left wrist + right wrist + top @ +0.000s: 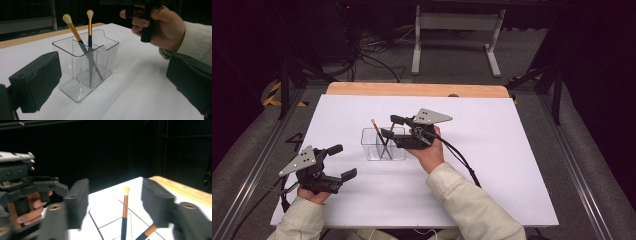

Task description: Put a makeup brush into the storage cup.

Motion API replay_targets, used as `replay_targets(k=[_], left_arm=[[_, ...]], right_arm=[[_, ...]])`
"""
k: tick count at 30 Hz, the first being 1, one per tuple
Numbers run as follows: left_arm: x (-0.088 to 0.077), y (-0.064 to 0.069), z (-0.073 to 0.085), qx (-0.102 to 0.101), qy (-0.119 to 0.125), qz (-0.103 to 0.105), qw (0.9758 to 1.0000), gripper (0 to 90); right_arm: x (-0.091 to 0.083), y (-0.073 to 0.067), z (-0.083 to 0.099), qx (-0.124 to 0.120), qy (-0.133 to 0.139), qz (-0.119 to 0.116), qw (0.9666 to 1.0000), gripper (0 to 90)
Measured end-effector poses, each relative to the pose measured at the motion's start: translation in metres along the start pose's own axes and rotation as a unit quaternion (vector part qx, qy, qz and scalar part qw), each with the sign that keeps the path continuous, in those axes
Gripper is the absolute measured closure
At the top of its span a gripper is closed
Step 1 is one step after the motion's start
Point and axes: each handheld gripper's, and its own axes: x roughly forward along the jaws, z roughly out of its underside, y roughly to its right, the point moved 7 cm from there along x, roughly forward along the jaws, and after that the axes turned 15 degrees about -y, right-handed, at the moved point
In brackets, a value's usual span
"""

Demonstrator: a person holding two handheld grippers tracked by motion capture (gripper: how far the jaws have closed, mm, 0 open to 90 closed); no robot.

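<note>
A clear acrylic holder (383, 145) (86, 67) with compartments stands mid-table. Two makeup brushes with gold ferrules and dark handles lean in it: one tilted (74, 31) (376, 127), one nearly upright (90, 26) (125, 206). My right gripper (391, 126) (116, 200) hovers over the holder, open, its jaws on either side of the upright brush's pale tip without touching it. The second brush's ferrule (149, 230) shows below the right-hand jaw. My left gripper (342, 161) (113, 77) is open and holds nothing, near the table's front left, pointing at the holder.
The white table sheet (492, 150) has a wooden strip (417, 89) along its far edge. A cable (459, 157) trails from the right gripper across the sheet. Beyond the table are a white stand (457, 30) and floor cables (372, 50).
</note>
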Motion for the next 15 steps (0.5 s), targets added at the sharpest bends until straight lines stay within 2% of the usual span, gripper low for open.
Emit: replay_targets(k=[1, 2, 3, 4, 6, 7, 10, 12, 13, 15], left_arm=[[0.000, 0.000, 0.000, -0.001, 0.000, 0.001, 1.0000, 0.7], [0.000, 0.000, 0.000, 0.000, 0.000, 0.001, 1.0000, 0.7], [0.000, 0.000, 0.000, 0.000, 0.000, 0.001, 1.0000, 0.7], [0.001, 0.000, 0.000, 0.000, -0.002, 0.001, 1.0000, 0.7], [0.001, 0.000, 0.000, -0.001, -0.002, 0.000, 1.0000, 0.6], [0.001, 0.000, -0.001, 0.000, 0.000, -0.001, 1.0000, 0.7], [0.002, 0.001, -0.002, 0.000, 0.000, 0.000, 1.0000, 0.7], [0.003, 0.001, -0.001, -0.002, -0.003, 0.000, 1.0000, 0.7], [0.003, 0.000, -0.002, -0.001, -0.001, -0.001, 1.0000, 0.7], [0.003, 0.000, -0.002, -0.001, 0.000, 0.001, 1.0000, 0.7]], right_arm=[[-0.005, -0.001, -0.002, -0.002, 0.002, -0.002, 1.0000, 29.9], [-0.016, -0.002, -0.004, -0.005, 0.007, 0.001, 1.0000, 20.7], [-0.020, -0.002, -0.004, -0.008, 0.007, 0.005, 0.9999, 18.2], [-0.020, -0.002, -0.004, -0.008, 0.007, 0.005, 0.9999, 18.2], [-0.033, -0.001, -0.005, -0.011, 0.007, 0.013, 0.9998, 13.5], [-0.045, 0.001, -0.005, -0.009, 0.006, 0.023, 0.9997, 10.1], [-0.062, 0.005, -0.004, -0.009, 0.002, 0.036, 0.9993, 5.3], [-0.067, 0.006, -0.003, -0.010, -0.002, 0.043, 0.9990, 4.6], [-0.078, 0.008, -0.002, -0.013, -0.002, 0.051, 0.9986, 3.4], [-0.083, 0.009, -0.002, -0.013, -0.005, 0.054, 0.9984, 2.9]])
